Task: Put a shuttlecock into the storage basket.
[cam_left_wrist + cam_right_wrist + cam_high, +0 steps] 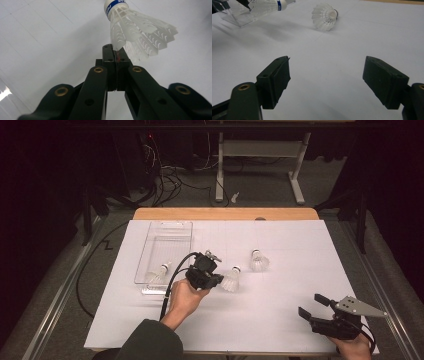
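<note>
My left gripper (214, 276) (115, 51) is shut on the feather rim of a white shuttlecock (231, 279) (135, 27) with a blue band around its cork. It holds the shuttlecock just above the white sheet, near the middle of the table. In the right gripper view the held shuttlecock (265, 6) hangs at the top left. A second shuttlecock (259, 261) (324, 16) lies on the sheet to its right. A third shuttlecock (160, 272) rests in a clear plastic box (167, 237) to the left. My right gripper (312, 306) (327, 75) stands open at the front right, nothing between its jaws.
A white sheet (280, 240) covers the tabletop, with the wooden edge (225, 213) showing at the back. The left gripper's black cable (172, 280) loops past the box's near corner. Behind the table, cables (165, 180) and a white desk frame (260, 150) stand on the floor.
</note>
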A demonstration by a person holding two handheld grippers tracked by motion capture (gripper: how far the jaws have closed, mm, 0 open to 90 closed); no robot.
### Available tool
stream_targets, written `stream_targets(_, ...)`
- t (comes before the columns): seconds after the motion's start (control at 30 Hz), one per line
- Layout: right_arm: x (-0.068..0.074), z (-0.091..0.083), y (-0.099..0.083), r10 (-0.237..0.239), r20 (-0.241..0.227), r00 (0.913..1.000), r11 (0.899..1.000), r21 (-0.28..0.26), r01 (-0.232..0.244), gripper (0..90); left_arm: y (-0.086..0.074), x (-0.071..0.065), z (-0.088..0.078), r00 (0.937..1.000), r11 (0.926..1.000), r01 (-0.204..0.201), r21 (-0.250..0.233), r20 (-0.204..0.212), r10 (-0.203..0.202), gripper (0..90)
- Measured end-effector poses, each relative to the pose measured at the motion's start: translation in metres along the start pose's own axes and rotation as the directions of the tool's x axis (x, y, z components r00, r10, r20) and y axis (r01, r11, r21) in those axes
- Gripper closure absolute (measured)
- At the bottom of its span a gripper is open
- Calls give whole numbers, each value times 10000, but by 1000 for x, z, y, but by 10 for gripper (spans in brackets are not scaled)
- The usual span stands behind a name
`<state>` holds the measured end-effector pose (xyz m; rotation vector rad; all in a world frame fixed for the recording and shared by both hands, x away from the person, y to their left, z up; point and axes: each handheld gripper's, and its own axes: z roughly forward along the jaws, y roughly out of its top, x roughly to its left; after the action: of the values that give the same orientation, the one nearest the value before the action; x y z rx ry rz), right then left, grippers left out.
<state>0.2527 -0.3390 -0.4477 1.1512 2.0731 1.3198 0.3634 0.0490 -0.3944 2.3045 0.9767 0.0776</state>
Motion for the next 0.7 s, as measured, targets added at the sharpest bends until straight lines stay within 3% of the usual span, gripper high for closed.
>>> stream_targets(0.7,-1,0,0,78,15,10000,10000,-31,-78,221,-3,1,-7,9999,10000,44,-49,132,-43,896)
